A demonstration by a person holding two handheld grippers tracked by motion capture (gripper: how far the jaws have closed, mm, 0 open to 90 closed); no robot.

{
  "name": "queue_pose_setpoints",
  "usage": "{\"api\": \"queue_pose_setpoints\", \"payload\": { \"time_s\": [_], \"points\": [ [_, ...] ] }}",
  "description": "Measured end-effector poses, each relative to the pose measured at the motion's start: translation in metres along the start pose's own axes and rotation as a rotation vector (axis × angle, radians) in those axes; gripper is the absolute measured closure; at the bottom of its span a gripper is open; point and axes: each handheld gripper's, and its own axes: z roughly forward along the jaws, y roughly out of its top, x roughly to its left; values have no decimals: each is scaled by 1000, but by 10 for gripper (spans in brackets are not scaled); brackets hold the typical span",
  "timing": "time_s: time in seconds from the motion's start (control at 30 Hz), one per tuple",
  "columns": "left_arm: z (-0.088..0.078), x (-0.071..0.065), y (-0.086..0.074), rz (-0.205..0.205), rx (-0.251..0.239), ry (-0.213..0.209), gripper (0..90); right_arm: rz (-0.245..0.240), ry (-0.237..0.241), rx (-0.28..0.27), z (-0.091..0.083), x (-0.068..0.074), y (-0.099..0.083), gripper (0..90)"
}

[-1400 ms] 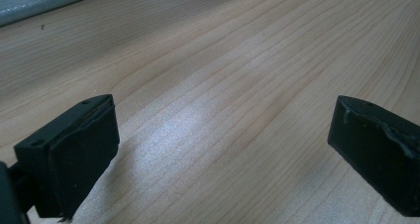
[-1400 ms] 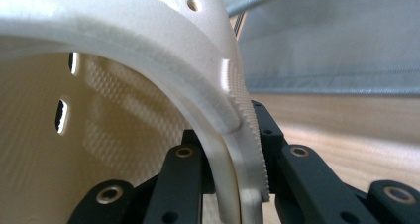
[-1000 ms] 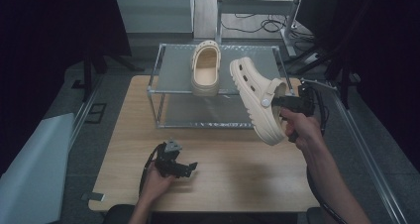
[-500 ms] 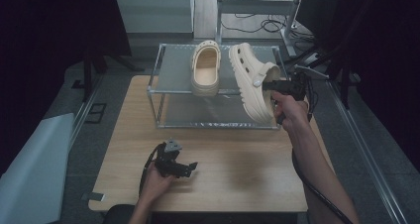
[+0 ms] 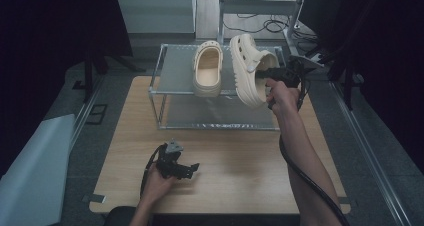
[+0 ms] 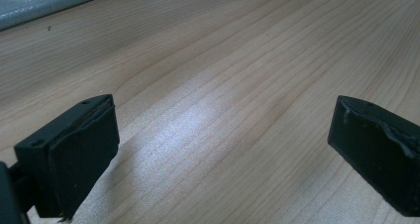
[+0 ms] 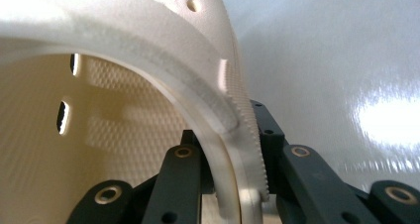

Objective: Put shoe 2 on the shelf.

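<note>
Held clog (image 5: pixel 246 71): cream foam, gripped by the right gripper (image 5: pixel 272 75) above the right part of the rack's top shelf; tipped on its side, its sole faces the second clog and its opening faces the gripper.
Long axis of held clog: runs from the near edge of the shelf toward the far edge, slightly slanted, in the high view; which end is the toe I cannot tell.
Right gripper view: the fingers (image 7: pixel 181 172) are closed tight on the clog's side wall (image 7: pixel 218 110), one inside the shoe, one outside on the ribbed edge; the textured inner lining and vent holes show here, not from above.
Second clog (image 5: pixel 208 68): lies flat on the top shelf, opening up, just left of the held one, long axis also near to far.
Rack (image 5: pixel 170 92): metal frame, two grey shelves, at the far side of the desk (image 5: pixel 240 166).
Left gripper (image 5: pixel 186 169): rests low at the near side of the desk, in the left hand (image 5: pixel 157 183).
Left gripper view: the fingers (image 6: pixel 81 152) stand wide apart, nothing between them, bare wood grain beneath.
</note>
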Motion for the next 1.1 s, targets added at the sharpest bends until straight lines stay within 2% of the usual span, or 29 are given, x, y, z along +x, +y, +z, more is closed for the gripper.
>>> {"api": "queue_pose_setpoints", "payload": {
  "time_s": [0.2, 0.43, 0.53, 0.63, 0.87, 1.1],
  "points": [
    [0, 0, 0, -3, -4, -3, 0, 0, -44, -31, 8, 5, 7, 763],
    [0, 1, 0, -1, -4, -8, 0, 10, -125, -75, 21, 12, 16, 749],
    [0, 1, 0, -3, -5, -11, 0, 18, -138, -87, 25, 12, 17, 740],
    [0, 2, 0, -3, -3, -16, 0, 22, -167, -94, 31, 12, 18, 698],
    [1, 1, 0, -2, -1, -17, 0, 15, -175, -102, 34, 15, 18, 674],
    [2, 0, 0, 0, 4, -17, 0, 21, -170, -112, 40, 13, 17, 577]
  ]
}}
